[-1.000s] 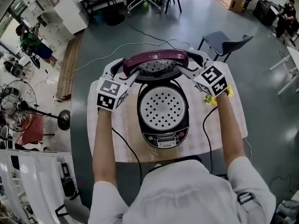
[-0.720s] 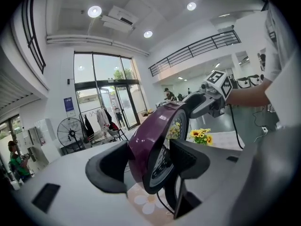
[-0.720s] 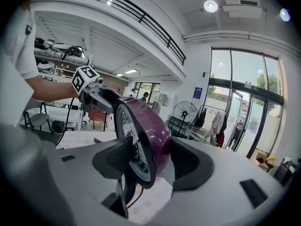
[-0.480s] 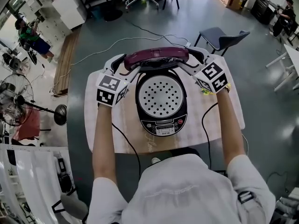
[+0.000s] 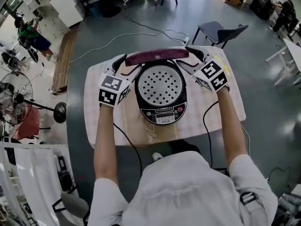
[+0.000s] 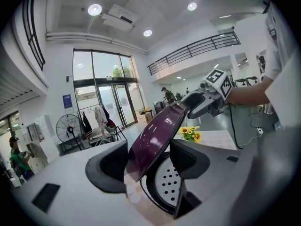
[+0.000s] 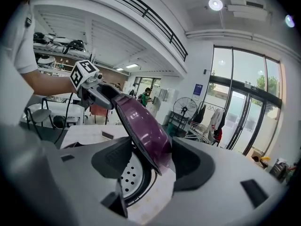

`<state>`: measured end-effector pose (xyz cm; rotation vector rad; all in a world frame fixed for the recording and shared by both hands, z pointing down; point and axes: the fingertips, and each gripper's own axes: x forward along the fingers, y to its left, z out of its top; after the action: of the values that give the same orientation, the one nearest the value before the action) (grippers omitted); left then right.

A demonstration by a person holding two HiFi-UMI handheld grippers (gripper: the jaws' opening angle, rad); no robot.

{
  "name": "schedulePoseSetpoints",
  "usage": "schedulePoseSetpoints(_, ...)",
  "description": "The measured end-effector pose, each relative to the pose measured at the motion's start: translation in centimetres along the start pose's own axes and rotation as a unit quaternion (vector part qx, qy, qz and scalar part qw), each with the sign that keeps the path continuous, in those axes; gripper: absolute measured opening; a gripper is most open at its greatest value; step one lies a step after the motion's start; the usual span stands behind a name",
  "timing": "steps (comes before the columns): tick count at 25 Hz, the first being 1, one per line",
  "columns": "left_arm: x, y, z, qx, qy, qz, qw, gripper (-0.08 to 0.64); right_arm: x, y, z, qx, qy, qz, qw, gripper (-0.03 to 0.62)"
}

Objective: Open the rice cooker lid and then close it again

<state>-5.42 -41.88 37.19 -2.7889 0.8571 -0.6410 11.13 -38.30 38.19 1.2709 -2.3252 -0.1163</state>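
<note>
A black rice cooker point(image 5: 161, 114) stands mid-table, its perforated inner plate point(image 5: 161, 84) exposed. The purple lid point(image 5: 157, 55) stands half raised at the back, seen edge-on from the head view. My left gripper point(image 5: 128, 66) holds the lid's left side and my right gripper point(image 5: 190, 60) its right side. In the left gripper view the lid point(image 6: 157, 135) fills the gap between the jaws of my left gripper point(image 6: 148, 166). In the right gripper view the lid point(image 7: 143, 128) sits likewise in my right gripper point(image 7: 150, 164), whose jaws have just opened slightly further.
The table point(image 5: 103, 126) wears a pale patterned cloth. Yellow flowers point(image 6: 189, 133) lie beside the cooker on the right. A cable point(image 5: 209, 126) hangs off the front edge. A chair point(image 5: 221, 32) stands behind the table, a floor fan point(image 5: 14, 102) to the left.
Both grippers have come toward me and slightly down with the lid. The lid has swung from wide open to about half raised over the pot.
</note>
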Motion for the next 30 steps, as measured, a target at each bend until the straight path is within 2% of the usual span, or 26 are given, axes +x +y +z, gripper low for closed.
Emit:
schedulePoseSetpoints(4,-0.9,-1.3,-0.7,-0.001,0.004,-0.006,1.0000,0.296,-0.9,1.3,-0.7,0.000,0.007,0.003,1.000,0.262)
schedulePoseSetpoints(9,-1.6,-2.8,-1.8,0.015,0.012,-0.003,0.9998,0.298,-1.5,2.7,-1.7,0.004,0.011,0.007,1.000,0.264)
schedulePoseSetpoints(16,-2.4,-5.4,-4.2,0.048,0.042,-0.004,0.9980,0.298,-2.2,5.6,-3.3,-0.013,0.042,0.005,0.999,0.275)
schedulePoseSetpoints(20,-2.8,-6.9,-5.4,0.061,0.057,-0.016,0.9964,0.301,-2.9,7.5,-4.5,-0.038,0.062,0.018,0.997,0.311)
schedulePoseSetpoints(30,-3.3,-9.4,-8.5,0.090,0.098,-0.026,0.9908,0.311,-3.1,10.1,-7.6,-0.070,0.103,0.026,0.992,0.316)
